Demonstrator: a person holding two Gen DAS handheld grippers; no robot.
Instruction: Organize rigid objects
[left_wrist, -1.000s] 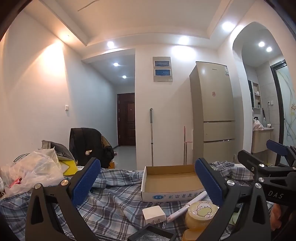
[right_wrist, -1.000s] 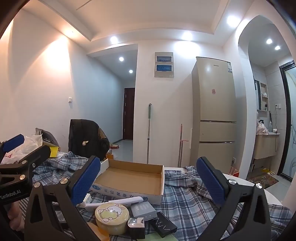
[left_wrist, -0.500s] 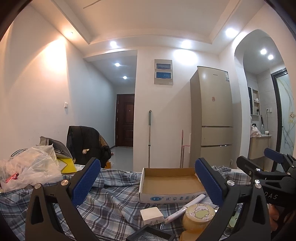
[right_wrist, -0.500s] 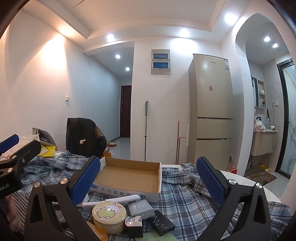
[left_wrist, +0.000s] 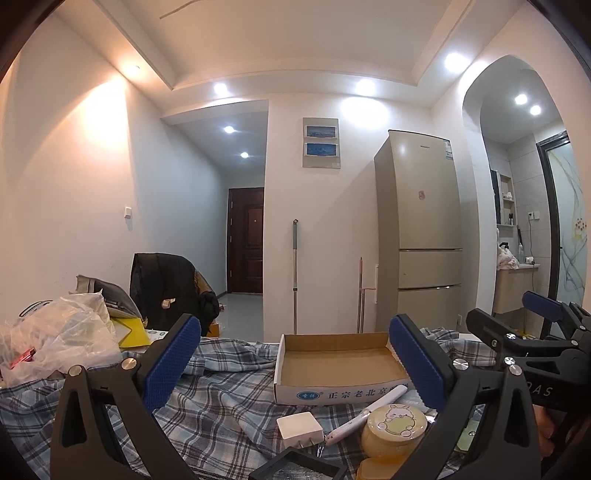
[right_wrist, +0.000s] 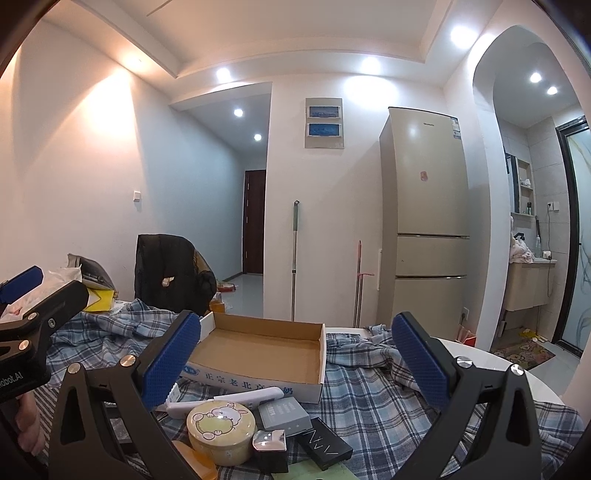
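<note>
cardboard box (right_wrist: 258, 354) behind round tin (right_wrist: 221, 430) (on checked cloth (right_wrist: 373, 391))

Blue plaid cloth (right_wrist: 373, 391), yellow tin (right_wrist: 221, 435)

Left hand-held gripper (left_wrist: 295, 365) wide open, level; right hand-held gripper (right_wrist: 295, 365) likewise, alongside.

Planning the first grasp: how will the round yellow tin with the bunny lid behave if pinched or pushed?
The round yellow tin looks rigid, so it should hold shape in a pinch. Its curved, glossy wall may slip between flat pads, and on its side it would likely roll. It stands flat and squat on the checked cloth, so a push probably drags it rather than tips it.
</note>
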